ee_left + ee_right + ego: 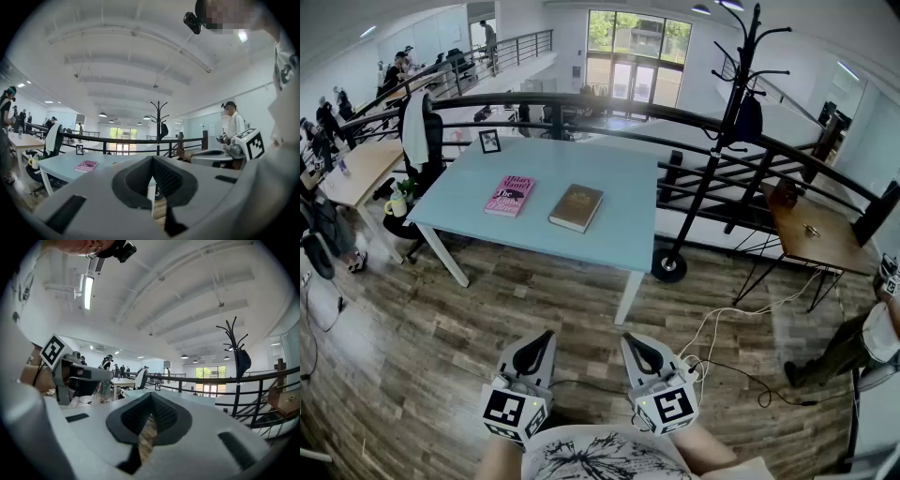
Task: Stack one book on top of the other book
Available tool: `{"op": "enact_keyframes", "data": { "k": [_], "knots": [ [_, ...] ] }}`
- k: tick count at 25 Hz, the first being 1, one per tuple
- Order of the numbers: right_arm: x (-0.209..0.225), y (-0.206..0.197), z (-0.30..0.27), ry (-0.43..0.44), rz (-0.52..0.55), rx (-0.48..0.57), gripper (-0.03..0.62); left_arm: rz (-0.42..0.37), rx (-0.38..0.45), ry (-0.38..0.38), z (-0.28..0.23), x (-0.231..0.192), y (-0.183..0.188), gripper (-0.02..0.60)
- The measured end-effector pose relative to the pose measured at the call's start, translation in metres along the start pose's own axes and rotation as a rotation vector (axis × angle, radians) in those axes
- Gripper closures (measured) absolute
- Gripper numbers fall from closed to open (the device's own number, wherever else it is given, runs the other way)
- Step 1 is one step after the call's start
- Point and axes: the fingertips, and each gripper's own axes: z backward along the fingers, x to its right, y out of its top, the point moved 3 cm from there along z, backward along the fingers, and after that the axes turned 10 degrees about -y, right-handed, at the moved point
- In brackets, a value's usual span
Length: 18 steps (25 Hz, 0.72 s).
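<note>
Head view: my left claw and right claw are closed on nothing, well short of the tabletop. The pink book lies ahead-left, nearer my left claw, and the brown book sits beside it, straight ahead.

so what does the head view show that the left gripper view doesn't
Only the head view: the brown book, lying right of the pink book.
Only the left gripper view: the head camera and, close up, the left hand-held gripper with its jaws shut and empty.
Both: the pink book, the light blue table and the coat stand.
</note>
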Motion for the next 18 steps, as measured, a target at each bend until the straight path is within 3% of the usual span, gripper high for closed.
{"op": "enact_keyframes", "data": {
  "k": [12, 18],
  "knots": [
    [-0.014, -0.009, -0.021, -0.011, -0.017, -0.038, 0.602, 0.037, -0.013, 0.013, 0.006, -0.027, 0.015, 0.571],
    [-0.027, -0.021, -0.053, -0.044, -0.095, -0.076, 0.602, 0.069, -0.014, 0.000, 0.011, -0.063, 0.007, 0.571]
  ]
}}
